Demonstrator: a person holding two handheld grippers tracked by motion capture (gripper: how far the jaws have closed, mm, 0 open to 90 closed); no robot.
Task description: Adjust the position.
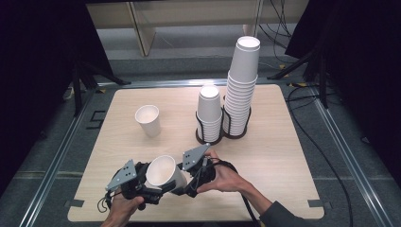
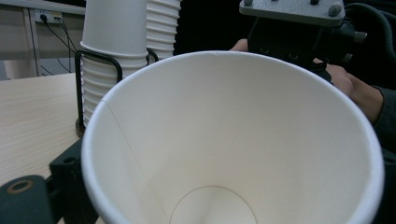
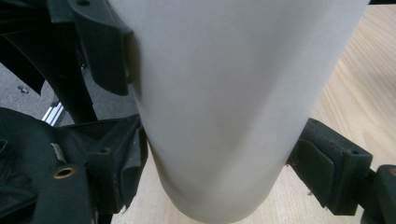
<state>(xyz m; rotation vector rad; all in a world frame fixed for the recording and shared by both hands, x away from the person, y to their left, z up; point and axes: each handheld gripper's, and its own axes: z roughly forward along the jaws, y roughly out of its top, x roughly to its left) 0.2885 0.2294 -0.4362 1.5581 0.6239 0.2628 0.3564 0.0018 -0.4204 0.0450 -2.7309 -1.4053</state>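
Cup (image 1: 163, 174): white paper cup, held low over the near edge of the table (image 1: 283, 156), mouth tilted up toward the camera; we see straight into it in the left gripper view (image 2: 233, 140).
Right gripper (image 3: 219, 163): jaws either side of the cup's lower wall, pads against the paper; we read this as pinching the cup.
Left gripper (image 1: 137, 182): at the cup's left side; one black jaw beside the rim; whether it presses we cannot tell.
Step, our reading: passing or separating the cup between the grippers.
Doing it well: we would keep the squeeze light, since thin paper dents, and free one side only once the other holds.
Loose cup (image 1: 148, 120): upright, well apart.
Stacks (image 1: 239, 90): two, in wire holders, beyond.
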